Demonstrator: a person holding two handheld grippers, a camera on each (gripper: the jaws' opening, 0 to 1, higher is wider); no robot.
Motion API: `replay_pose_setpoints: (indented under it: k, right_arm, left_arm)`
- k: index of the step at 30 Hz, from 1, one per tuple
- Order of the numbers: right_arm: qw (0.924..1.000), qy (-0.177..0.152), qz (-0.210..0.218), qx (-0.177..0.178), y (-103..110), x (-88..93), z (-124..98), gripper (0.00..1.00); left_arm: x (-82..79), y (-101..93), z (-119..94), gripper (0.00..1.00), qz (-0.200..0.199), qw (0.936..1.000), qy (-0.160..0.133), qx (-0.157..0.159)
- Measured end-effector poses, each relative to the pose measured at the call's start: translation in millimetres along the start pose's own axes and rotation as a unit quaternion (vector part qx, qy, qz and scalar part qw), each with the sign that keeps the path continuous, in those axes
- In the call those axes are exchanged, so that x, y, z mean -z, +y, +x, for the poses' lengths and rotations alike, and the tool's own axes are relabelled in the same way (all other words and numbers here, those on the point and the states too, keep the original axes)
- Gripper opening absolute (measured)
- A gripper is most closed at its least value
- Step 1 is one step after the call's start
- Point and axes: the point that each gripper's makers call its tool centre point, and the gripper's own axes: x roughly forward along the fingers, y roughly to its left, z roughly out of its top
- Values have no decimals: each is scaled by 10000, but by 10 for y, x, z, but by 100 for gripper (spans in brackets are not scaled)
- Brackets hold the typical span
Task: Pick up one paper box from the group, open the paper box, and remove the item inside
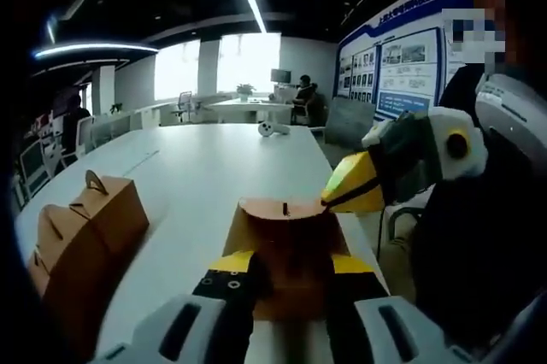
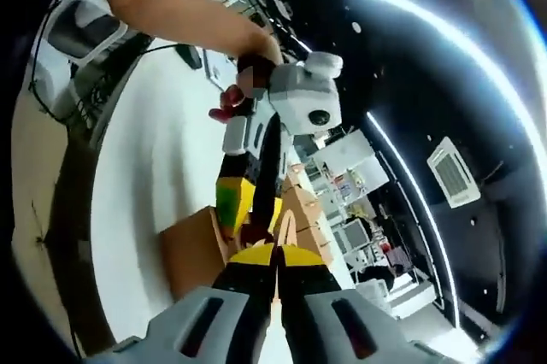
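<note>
Held between yellow-tipped jaws of the left gripper (image 1: 286,283) at the near edge of the white table (image 1: 201,172): one brown paper box (image 1: 286,236), long axis running away from the camera in the left gripper view, far end pointing across the table toward the windows. A small slot on its upper flap. Left gripper's jaws set at about the width of the box, one on each side, clamped on it.

Coming in from the right of that view, the right gripper (image 1: 350,189), its yellow tips closed together and touching the far right corner of the box's top flap. Whether paper is pinched between them, cannot tell.

In the right gripper view, own jaws of the right gripper (image 2: 273,253) pressed together with almost no gap, tips meeting at the box's edge (image 2: 201,249). Just beyond, the left gripper (image 2: 248,210) reaching down onto the same box, a person's hand (image 2: 248,82) and bare forearm behind it.

To the left in the left gripper view, well apart from the held box, two more brown boxes (image 1: 81,240) with folded carry handles, standing closed and touching each other. Contents of every box hidden. Far across the table, a small white object (image 1: 272,128), too small to identify. Beyond it, a seated person (image 1: 303,99), office chairs, bright windows (image 1: 226,61), and a blue notice board (image 1: 397,65) on the right wall.
</note>
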Motion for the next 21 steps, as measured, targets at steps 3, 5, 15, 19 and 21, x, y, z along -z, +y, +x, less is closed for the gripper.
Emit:
replay_pose_setpoints:
  k: [3,5,15,19,21]
  right_arm:
    - [9965,-230,796,97,-102,38,-55,2]
    - [9881,-395,1475,169,-179,52,-109,2]
    - [8756,-1148,4687,213,-410,321,-326,2]
    - [8097,-1378,5696,295,-441,495,-395,2]
    - [7741,-1438,6157,318,-438,598,-419,2]
  left_arm:
    - [2,0,3,33,-6,10000,25,-15]
    - [6,1,1,33,-15,10000,45,-35]
    - [10,1,7,32,-32,9999,109,-15]
    - [12,0,6,32,-35,9999,101,-9]
    - [14,2,6,32,-39,9999,109,-4]
